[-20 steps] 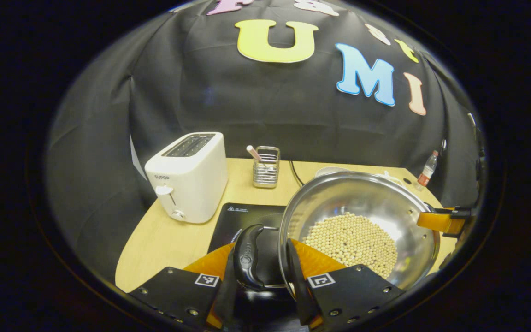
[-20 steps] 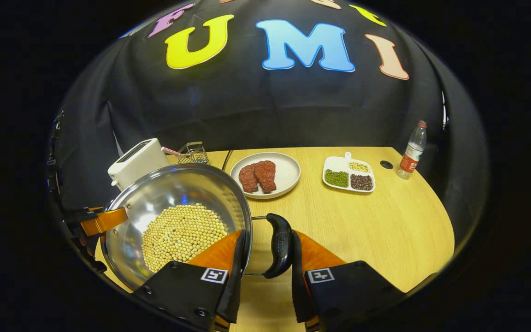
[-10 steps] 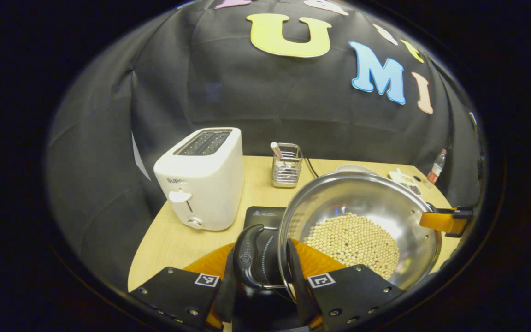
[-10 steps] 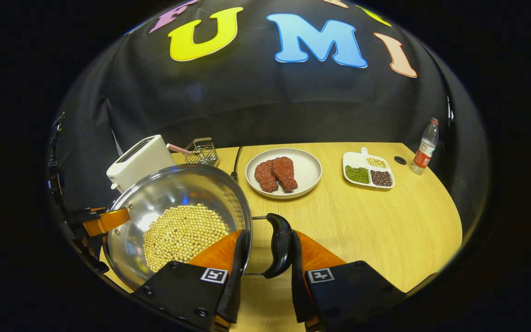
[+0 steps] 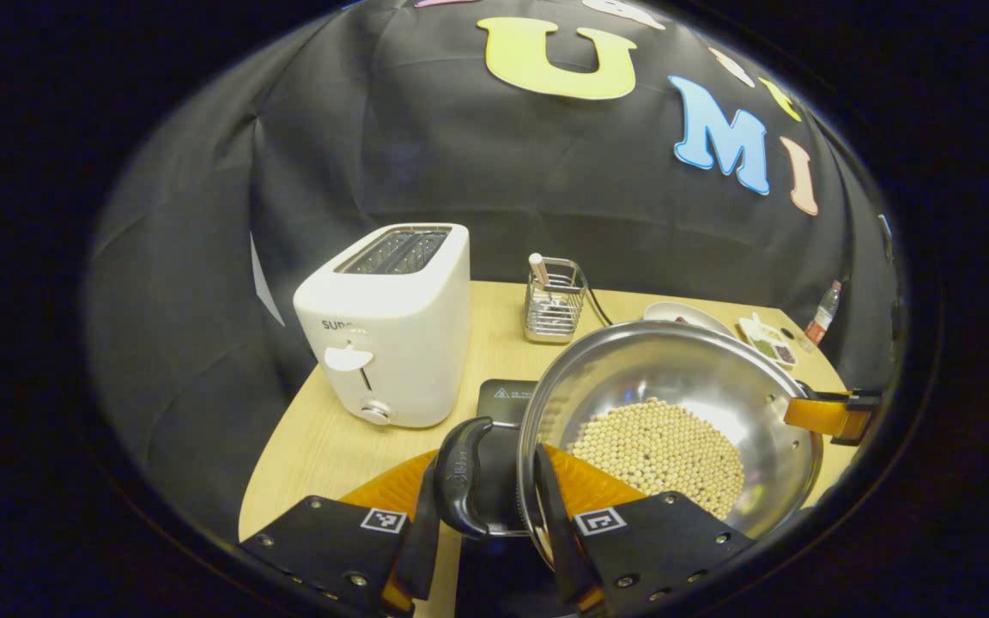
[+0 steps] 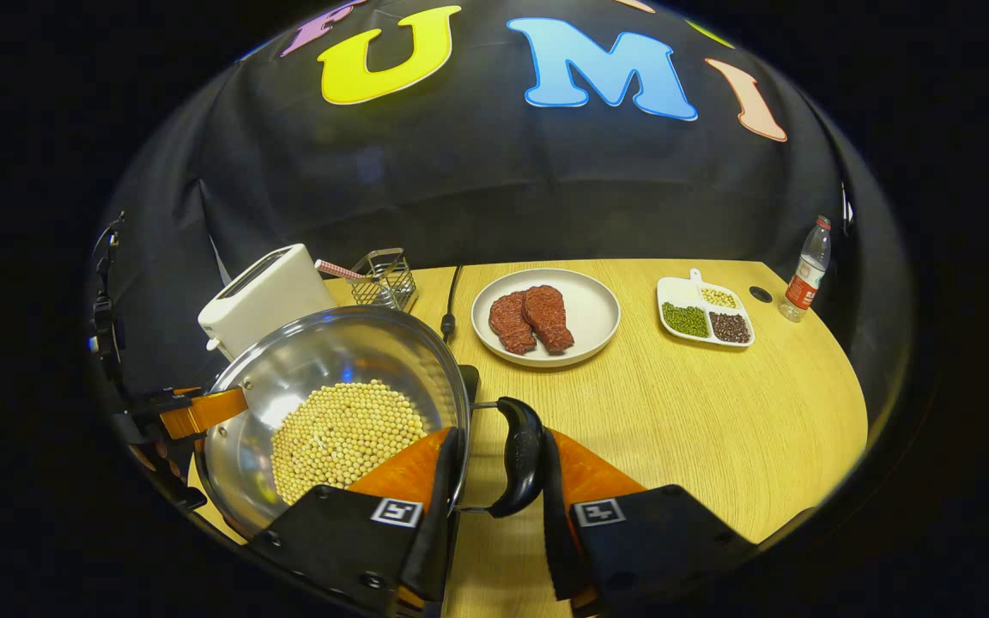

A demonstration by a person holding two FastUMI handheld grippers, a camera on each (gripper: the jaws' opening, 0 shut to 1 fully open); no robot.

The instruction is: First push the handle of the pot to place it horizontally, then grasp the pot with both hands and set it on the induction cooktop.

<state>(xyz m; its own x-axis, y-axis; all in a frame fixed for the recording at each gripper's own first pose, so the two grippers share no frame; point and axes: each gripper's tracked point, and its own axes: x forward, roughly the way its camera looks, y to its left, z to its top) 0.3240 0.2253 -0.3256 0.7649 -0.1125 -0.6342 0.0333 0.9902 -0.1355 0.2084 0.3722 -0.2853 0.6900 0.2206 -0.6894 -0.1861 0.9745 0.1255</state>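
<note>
A steel pot (image 5: 675, 378) with pale beans in its bottom hangs between both grippers. My left gripper (image 5: 484, 515) is shut on the pot's black left handle (image 5: 460, 472), one finger outside the handle and one inside the rim. My right gripper (image 6: 494, 506) is shut the same way on the black right handle (image 6: 520, 463). The black induction cooktop (image 5: 505, 400) lies under the pot, which hides most of it; a corner of the cooktop (image 6: 467, 378) peeks out behind the pot (image 6: 331, 369). Across the pot, each view shows the other gripper's orange finger.
A white toaster (image 5: 391, 326) stands left of the cooktop, a wire holder (image 5: 553, 300) with a straw behind it. To the right lie a plate with two meat pieces (image 6: 546, 316), a divided bean dish (image 6: 705, 311) and a bottle (image 6: 806, 270). A cable (image 6: 450, 296) runs back.
Both grippers have carried the pot left and back toward the toaster. The pot now covers more of the cooktop. Both grips stay the same.
</note>
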